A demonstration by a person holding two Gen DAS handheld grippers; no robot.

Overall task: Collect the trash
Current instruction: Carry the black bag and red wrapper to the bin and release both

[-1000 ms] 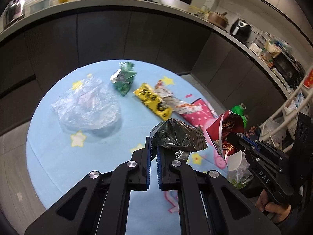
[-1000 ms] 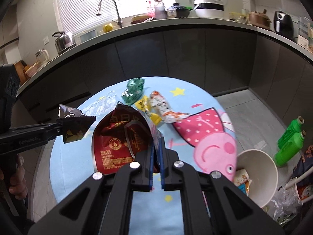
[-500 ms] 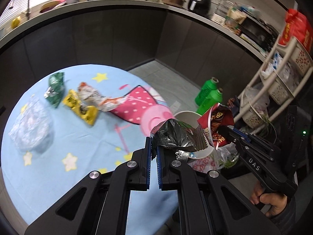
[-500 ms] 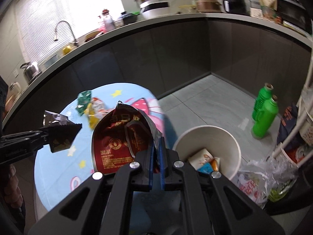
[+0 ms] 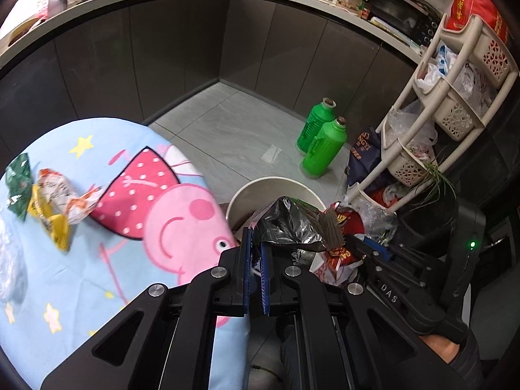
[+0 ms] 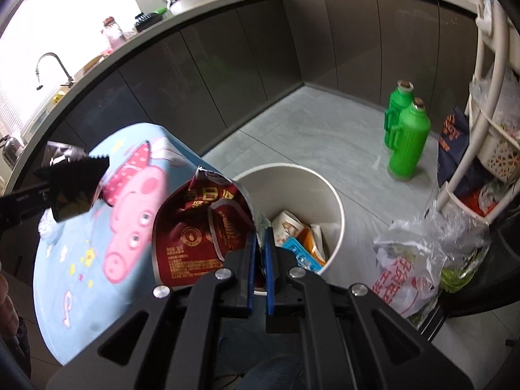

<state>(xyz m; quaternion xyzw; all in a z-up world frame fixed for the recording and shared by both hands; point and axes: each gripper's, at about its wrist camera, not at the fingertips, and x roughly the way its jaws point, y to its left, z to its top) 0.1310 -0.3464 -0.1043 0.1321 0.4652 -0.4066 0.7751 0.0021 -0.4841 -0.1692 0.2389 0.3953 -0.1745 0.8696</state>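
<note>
The tablecloth [image 5: 97, 260] is pale blue with yellow stars and a pink cartoon pig in a red, white-dotted dress. One held wrapper [image 5: 289, 224] is silver-black foil, the other snack bag [image 6: 198, 237] dark red with gold lettering (silver inside). The bin [image 6: 325, 191] is off-white; two bottles [image 6: 408, 133] are bright green. Cabinets [image 5: 162, 48] are dark grey.

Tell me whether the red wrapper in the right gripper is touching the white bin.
Cannot tell. In the right wrist view the red wrapper, pinched by the right gripper, overlaps the white bin rim; no contact or gap shows plainly.
</note>
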